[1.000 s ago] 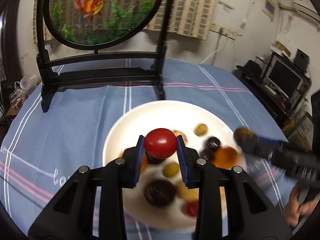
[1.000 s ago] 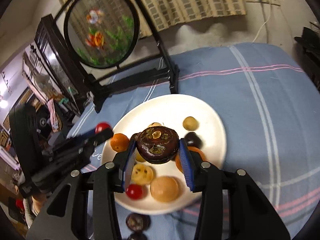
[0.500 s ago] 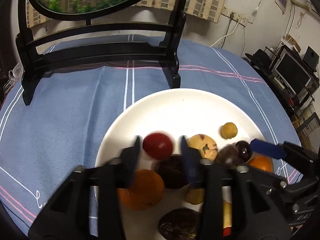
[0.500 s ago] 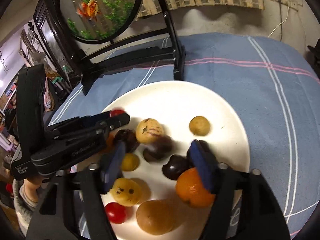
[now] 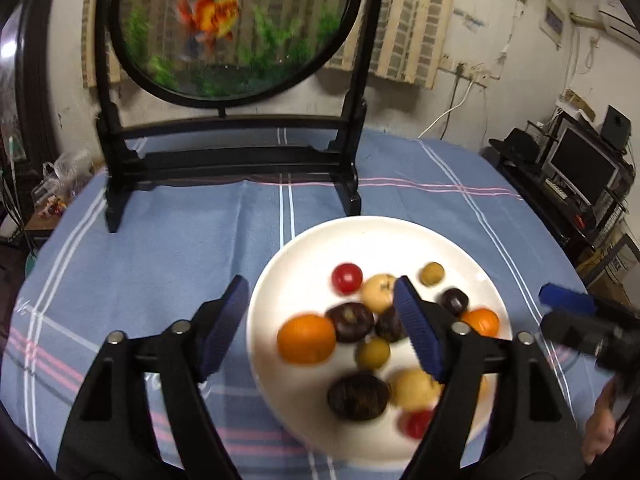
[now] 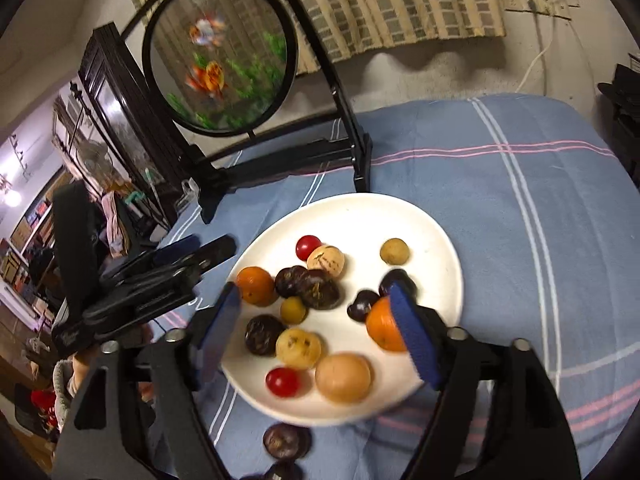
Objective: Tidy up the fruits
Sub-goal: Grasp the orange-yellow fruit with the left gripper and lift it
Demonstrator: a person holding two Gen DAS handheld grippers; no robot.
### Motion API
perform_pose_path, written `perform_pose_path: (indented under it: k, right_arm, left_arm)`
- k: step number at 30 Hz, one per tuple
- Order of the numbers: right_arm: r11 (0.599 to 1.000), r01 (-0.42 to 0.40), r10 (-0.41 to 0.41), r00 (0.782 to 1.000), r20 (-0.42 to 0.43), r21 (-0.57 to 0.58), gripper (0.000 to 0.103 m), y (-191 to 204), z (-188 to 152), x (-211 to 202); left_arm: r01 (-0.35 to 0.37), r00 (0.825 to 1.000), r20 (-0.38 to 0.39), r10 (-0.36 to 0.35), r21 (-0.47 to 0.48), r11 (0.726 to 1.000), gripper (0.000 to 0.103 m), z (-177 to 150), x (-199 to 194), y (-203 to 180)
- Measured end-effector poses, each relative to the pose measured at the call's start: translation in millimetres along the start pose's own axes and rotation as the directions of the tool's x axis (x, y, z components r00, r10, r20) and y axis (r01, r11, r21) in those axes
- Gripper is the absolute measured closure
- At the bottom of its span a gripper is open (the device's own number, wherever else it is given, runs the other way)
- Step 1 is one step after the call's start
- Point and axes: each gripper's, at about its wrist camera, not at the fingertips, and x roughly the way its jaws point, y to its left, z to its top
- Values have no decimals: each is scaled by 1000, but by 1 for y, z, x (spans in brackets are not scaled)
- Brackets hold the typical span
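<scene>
A white plate [image 5: 360,226] [image 6: 440,240] on the blue cloth holds several fruits. Among them are a red tomato [image 5: 347,278] [image 6: 308,247], a dark round fruit [image 5: 350,322] [image 6: 320,290], two oranges [image 5: 306,338] [image 6: 256,285], and yellow and tan fruits. My left gripper [image 5: 320,330] [image 6: 200,250] hovers over the plate's left side. Its jaws are opening and the pads press on nothing. My right gripper [image 6: 316,336] [image 5: 560,316] hangs over the plate's near edge. Its jaws are also opening, with fruits below them but none gripped.
A black stand with a round goldfish panel [image 5: 236,28] [image 6: 220,56] stands behind the plate. A dark fruit [image 6: 286,442] lies on the cloth just off the plate's near rim. A desk with monitors [image 5: 580,168] is at the far right.
My left gripper let go of the red tomato and my right let go of the dark round fruit; both fruits now lie on the plate. Both grippers opened wide and drew back.
</scene>
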Motion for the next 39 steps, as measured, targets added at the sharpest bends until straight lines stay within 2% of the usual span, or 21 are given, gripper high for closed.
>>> perform_pose_path:
  k: [5, 6, 7, 9, 12, 16, 23, 26, 29, 32, 34, 35, 36, 37, 39]
  right_arm:
    - [998, -12, 11, 1000, 22, 55, 18, -6, -26, -28]
    - [997, -22, 20, 999, 29, 70, 16, -8, -32, -32]
    - [994, -38, 34, 999, 37, 98, 8, -13, -42, -38]
    - [985, -54, 50, 998, 30, 165, 6, -27, -62, -44]
    - [964, -90, 90, 996, 12, 251, 6, -41, -83, -51]
    - [933, -132, 135, 991, 16, 335, 6, -55, -105, -61]
    - [920, -139, 136, 990, 35, 367, 6, -61, -110, -72]
    - [920, -143, 142, 989, 28, 364, 6, -62, -110, -70]
    - [923, -145, 143, 989, 31, 355, 6, -61, -110, -72]
    - [924, -149, 143, 989, 43, 353, 6, -63, -109, -75]
    - [923, -151, 141, 989, 52, 355, 6, -64, -109, -78]
    - [921, -154, 144, 988, 56, 357, 6, -64, -109, -78]
    - [920, -159, 147, 987, 59, 359, 6, -65, -109, -79]
    - [920, -159, 148, 987, 60, 359, 6, -65, -109, -79]
    - [921, -161, 148, 987, 64, 355, 6, -64, -110, -80]
  left_arm:
    - [-18, 1000, -12, 19, 54, 998, 20, -45, -37, -5]
    - [-17, 1000, -7, 17, 72, 997, 15, -62, -48, -6]
    - [-21, 1000, -13, 22, 91, 996, 13, -76, -55, -8]
    - [-33, 999, -16, 35, 122, 992, 13, -104, -67, -10]
    - [-5, 998, -54, 12, 138, 990, 11, -142, -79, -13]
    - [42, 997, -65, -32, 158, 987, 7, -169, -96, -21]
    - [92, 996, -29, -88, 205, 974, 3, -184, -112, -35]
    - [112, 993, -54, -103, 222, 969, 2, -185, -108, -39]
    - [114, 992, -72, -102, 194, 974, 2, -184, -104, -34]
    - [92, 990, -122, -74, 149, 984, 2, -183, -95, -24]
    - [60, 993, -108, -47, 130, 990, 2, -181, -98, -15]
    - [-1, 997, -81, 11, 122, 993, 2, -179, -101, -8]
    - [-31, 997, -69, 38, 110, 993, 2, -178, -103, -3]
    - [-47, 997, -63, 52, 85, 995, 2, -177, -104, 4]
    - [-34, 998, -59, 36, 38, 999, 2, -176, -106, 14]
